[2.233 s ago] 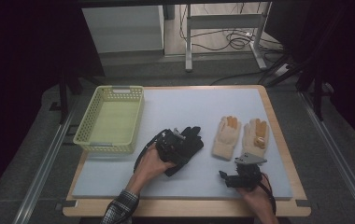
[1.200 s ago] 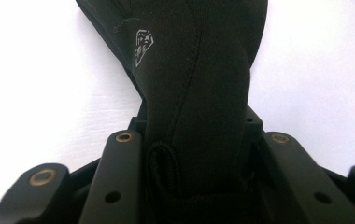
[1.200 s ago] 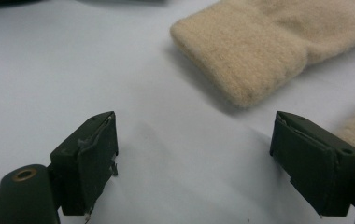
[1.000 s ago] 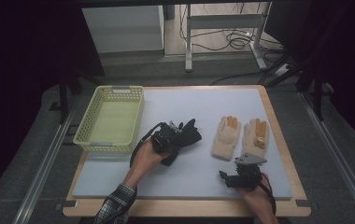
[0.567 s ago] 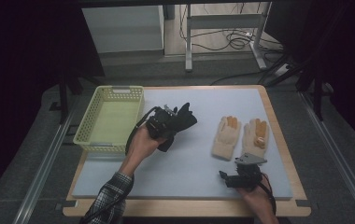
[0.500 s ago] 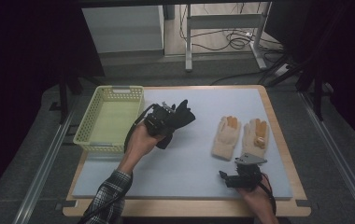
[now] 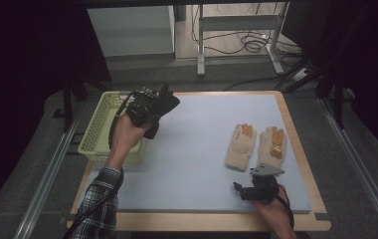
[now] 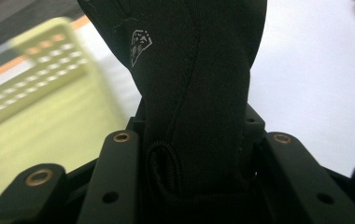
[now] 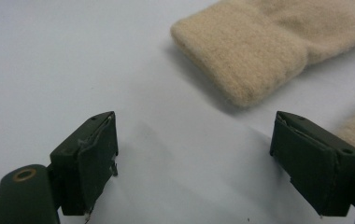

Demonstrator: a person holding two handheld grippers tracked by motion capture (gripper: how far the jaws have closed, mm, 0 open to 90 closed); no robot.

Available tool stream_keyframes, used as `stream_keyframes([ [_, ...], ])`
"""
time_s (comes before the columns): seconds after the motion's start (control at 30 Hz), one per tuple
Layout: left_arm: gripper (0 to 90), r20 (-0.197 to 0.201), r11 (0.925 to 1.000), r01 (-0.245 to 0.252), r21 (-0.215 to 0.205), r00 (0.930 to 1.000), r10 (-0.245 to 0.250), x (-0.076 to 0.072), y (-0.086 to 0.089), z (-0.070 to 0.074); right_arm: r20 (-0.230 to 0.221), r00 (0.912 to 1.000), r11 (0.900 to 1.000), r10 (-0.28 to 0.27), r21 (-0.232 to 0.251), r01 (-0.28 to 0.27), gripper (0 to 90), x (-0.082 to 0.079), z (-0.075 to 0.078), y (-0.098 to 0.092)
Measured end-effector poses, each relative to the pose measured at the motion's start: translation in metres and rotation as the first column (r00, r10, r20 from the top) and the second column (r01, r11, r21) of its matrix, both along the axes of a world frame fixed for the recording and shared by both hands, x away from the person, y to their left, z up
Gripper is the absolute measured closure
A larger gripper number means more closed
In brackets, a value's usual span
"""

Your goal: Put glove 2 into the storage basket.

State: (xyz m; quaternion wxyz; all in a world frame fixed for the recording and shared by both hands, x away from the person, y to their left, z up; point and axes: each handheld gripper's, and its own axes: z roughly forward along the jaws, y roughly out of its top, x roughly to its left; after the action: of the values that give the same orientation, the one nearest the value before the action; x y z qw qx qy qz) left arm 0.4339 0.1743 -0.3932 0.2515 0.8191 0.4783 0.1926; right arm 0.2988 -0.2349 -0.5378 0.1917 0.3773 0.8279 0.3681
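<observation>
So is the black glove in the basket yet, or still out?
Out. The left gripper is shut on the black glove, holding it in the air by the yellow basket, at its table-side edge.

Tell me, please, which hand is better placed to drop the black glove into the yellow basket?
Left: the left gripper is shut on the black glove right beside the yellow basket. The right gripper sits open near the beige gloves, far from it.

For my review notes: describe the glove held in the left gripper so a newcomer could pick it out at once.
Find the yellow-green basket at the table's left edge. Just above its inner rim, the left gripper clamps a black glove clear of the table. It is dark with a small white logo, unlike the two beige gloves lying flat.
</observation>
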Motion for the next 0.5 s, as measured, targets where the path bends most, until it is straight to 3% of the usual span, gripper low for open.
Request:
stream_keyframes([
  [0.23, 61.6, 0.007, 0.9947, -0.102, 0.005, 0.9947, 0.102, 0.006, 0.046, 0.0, 0.0, 1.0, 1.0, 0.001, 0.0, -0.001, 14.9, 0.0, 0.0, 0.0],
  [0.5, 61.3, -0.03, 0.9776, -0.209, -0.024, 0.9776, 0.208, 0.015, 0.098, -0.017, 0.0, 1.0, 1.0, 0.001, 0.0, -0.001, 14.9, 0.0, 0.0, 0.0],
])
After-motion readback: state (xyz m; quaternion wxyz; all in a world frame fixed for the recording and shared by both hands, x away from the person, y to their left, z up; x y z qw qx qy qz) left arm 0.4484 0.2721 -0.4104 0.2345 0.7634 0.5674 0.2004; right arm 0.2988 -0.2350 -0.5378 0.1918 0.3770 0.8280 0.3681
